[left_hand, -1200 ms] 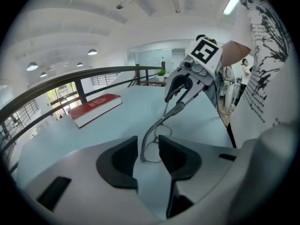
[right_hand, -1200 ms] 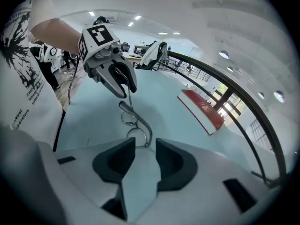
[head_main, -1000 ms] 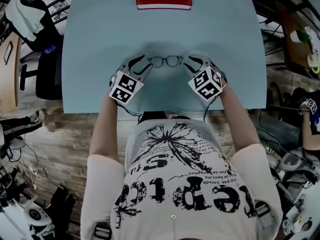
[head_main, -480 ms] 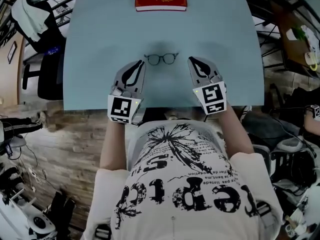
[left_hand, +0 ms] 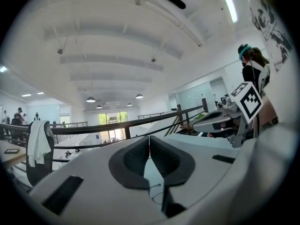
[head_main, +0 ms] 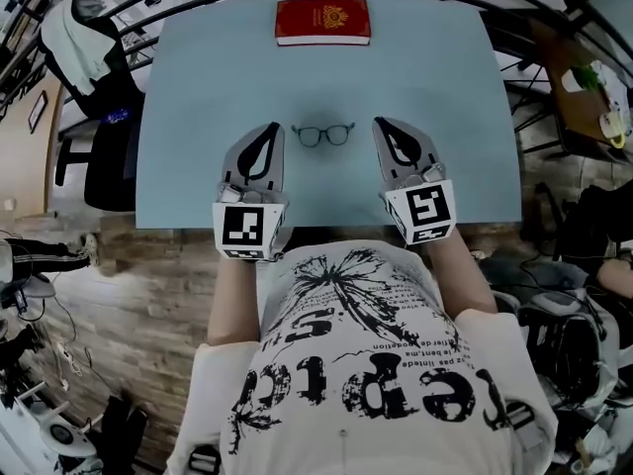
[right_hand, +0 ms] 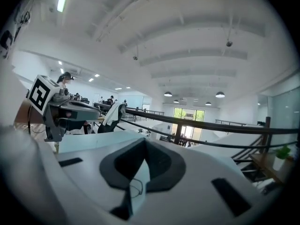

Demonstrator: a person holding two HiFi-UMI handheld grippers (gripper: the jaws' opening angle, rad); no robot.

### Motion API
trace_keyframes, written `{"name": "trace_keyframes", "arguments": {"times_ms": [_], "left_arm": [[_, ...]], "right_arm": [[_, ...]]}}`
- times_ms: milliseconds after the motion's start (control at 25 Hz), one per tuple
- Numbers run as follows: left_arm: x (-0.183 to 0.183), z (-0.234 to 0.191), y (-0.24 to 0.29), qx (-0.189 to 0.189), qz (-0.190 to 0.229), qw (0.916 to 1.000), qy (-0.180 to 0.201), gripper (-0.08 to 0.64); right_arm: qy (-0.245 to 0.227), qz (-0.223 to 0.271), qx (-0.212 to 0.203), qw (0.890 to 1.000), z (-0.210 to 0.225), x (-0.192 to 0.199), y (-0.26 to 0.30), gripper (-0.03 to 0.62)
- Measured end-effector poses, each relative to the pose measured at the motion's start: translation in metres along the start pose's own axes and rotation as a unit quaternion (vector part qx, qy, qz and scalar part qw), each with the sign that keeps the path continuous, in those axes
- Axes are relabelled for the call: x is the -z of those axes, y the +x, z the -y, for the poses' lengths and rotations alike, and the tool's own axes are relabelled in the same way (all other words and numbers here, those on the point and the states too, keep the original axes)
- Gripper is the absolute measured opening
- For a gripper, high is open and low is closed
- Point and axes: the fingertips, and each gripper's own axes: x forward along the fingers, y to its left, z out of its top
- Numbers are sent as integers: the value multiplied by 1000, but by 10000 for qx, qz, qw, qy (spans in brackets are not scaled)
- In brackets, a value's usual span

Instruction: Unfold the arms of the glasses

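Glasses (head_main: pixel 323 135) rest on the table (head_main: pixel 198 87) between left tool (head_main: pixel 271 129) and right tool (head_main: pixel 382 125); untouched.

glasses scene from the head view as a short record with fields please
left gripper: shut, jaws just closed, empty
right gripper: shut, empty
glasses: on the table, between both grippers, touched by neither
glasses arms: too small to tell
red book: at table's far edge

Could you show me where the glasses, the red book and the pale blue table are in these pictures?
glasses (head_main: pixel 324 134): head view, on the bridge between the two lenses.
red book (head_main: pixel 322 21): head view, on the middle of its cover.
table (head_main: pixel 198 87): head view, on a bare patch of its top.
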Motion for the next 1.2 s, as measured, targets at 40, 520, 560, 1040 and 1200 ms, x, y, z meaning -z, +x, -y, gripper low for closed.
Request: {"name": "trace_keyframes", "arguments": {"times_ms": [40,520,560,1040,1200], "left_arm": [[-1,0,-1,-13,23,10000,-3,20],[-1,0,-1,-40,-38,10000,11,20],[-1,1,-1,-42,-44,10000,0,20],[2,7,7,54,-129,9999,17,20],[0,3,6,42,-59,9999,-87,20]], "right_arm": [[-15,12,6,10000,-1,-1,0,9],[-2,-44,35,10000,-3,0,3,8],[-2,-43,49,10000,-2,1,3,9],[0,-90,98,9999,4,8,7,8],[-38,-104,82,9999,2,8,8,8]]}}
